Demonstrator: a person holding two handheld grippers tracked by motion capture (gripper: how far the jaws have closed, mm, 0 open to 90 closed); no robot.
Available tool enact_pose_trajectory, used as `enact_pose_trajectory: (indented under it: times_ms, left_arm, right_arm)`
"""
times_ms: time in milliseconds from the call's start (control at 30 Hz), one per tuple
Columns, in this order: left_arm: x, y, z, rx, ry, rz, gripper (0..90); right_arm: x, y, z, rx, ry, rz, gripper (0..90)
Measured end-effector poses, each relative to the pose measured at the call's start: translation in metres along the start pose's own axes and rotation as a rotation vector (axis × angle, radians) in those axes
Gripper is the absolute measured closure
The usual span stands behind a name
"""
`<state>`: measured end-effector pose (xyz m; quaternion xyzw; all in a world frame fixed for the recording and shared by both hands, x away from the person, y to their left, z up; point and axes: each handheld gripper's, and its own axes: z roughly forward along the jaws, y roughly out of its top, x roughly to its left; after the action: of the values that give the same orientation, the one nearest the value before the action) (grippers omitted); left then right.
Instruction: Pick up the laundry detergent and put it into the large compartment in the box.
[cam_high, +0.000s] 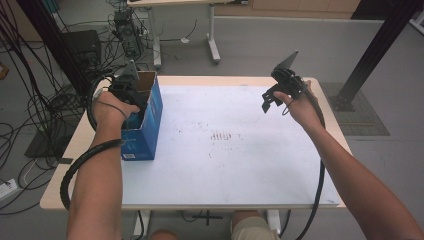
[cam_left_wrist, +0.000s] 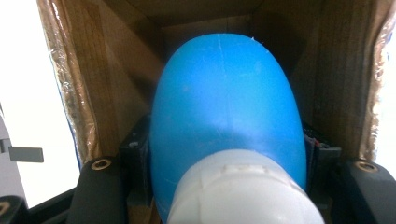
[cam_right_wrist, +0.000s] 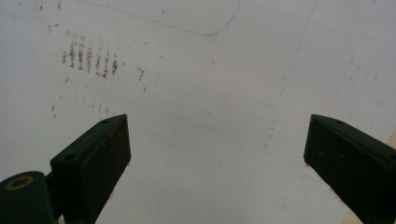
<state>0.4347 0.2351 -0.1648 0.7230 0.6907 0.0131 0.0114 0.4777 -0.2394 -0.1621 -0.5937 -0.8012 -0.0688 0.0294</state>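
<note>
Two grippers differ: the left gripper (cam_high: 131, 95) clamps a blue bottle (cam_left_wrist: 224, 121) inside the box (cam_high: 150, 120) at the table's (cam_high: 240, 175) left edge; the right gripper (cam_right_wrist: 217, 154) hangs wide open.

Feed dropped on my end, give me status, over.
Left gripper shut on blue bottle, inside cardboard box. Right gripper open, empty, above white tabletop. Box walls tight around bottle.

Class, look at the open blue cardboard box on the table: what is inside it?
Inside the blue box, the left tool grips a blue object with a white end between brown cardboard walls. The box floor is hidden behind that object.
</note>
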Motion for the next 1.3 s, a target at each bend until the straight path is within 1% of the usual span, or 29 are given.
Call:
enact_pose_trajectory:
  times_ms: [533,1300]
  left_arm:
    - [0.0003,-0.0007,0.0,-0.003,-0.002,-0.001,37.0]
    - [-0.0004,-0.0004,0.0002,-0.004,-0.002,0.001,37.0]
  right_arm:
    - [-0.0034,-0.0022,0.0,-0.004,0.003,0.004,7.1]
    - [-0.0034,-0.0026,-0.001,-0.005,0.002,0.005,7.1]
